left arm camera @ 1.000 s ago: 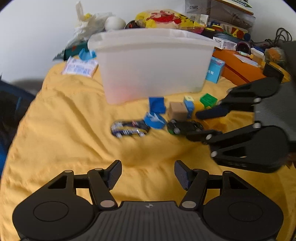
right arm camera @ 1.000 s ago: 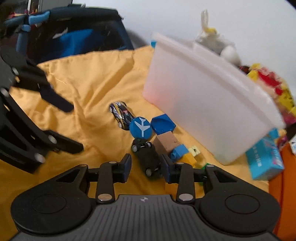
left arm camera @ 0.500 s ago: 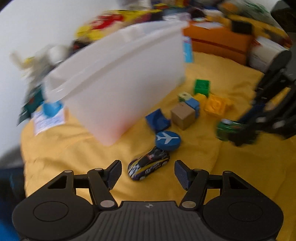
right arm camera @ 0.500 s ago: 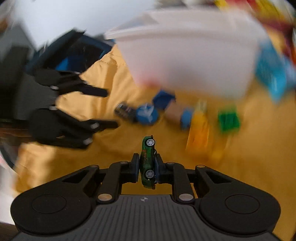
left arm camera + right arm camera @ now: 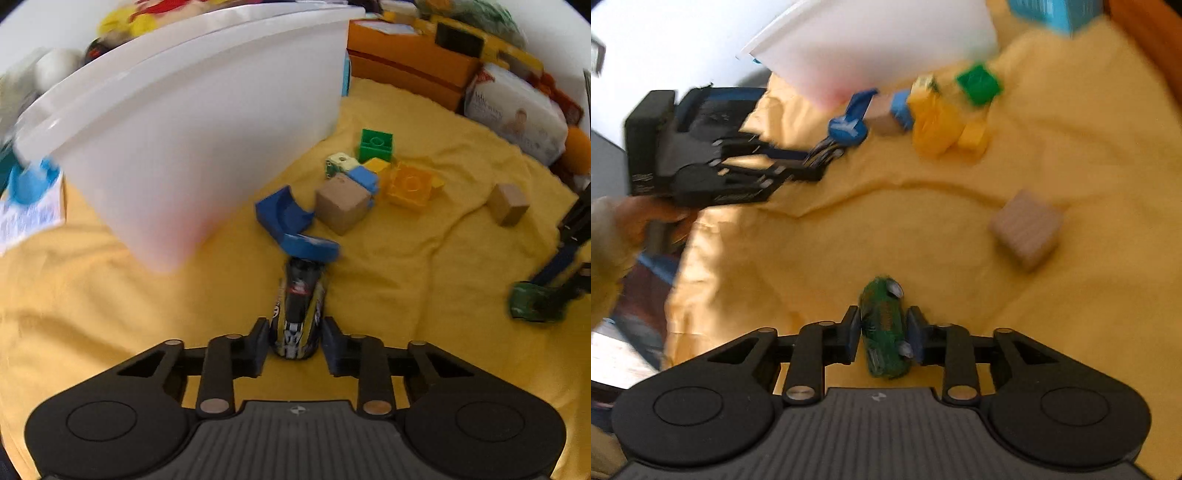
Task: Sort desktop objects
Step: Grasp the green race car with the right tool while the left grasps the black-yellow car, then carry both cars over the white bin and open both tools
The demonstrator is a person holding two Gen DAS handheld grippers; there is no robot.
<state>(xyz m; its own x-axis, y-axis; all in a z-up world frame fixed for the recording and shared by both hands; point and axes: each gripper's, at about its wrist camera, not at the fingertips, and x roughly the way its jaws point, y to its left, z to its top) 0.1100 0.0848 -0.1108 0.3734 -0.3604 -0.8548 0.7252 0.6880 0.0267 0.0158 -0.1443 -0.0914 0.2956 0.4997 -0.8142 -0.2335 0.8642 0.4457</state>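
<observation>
Left tongs (image 5: pixel 295 345) are closing around the dark toy car (image 5: pixel 298 314), its long axis running straight out between them; right tongs (image 5: pixel 882 334) are opening, the green car (image 5: pixel 884 328) lying lengthwise between them.

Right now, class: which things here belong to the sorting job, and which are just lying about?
In the job:
- dark toy car, between the closing left claw
- green toy car, between the opening right claw
- white bin
- loose blocks: green, wooden, yellow

Lying about:
- orange box
- wipes packet
- yellow cloth
</observation>
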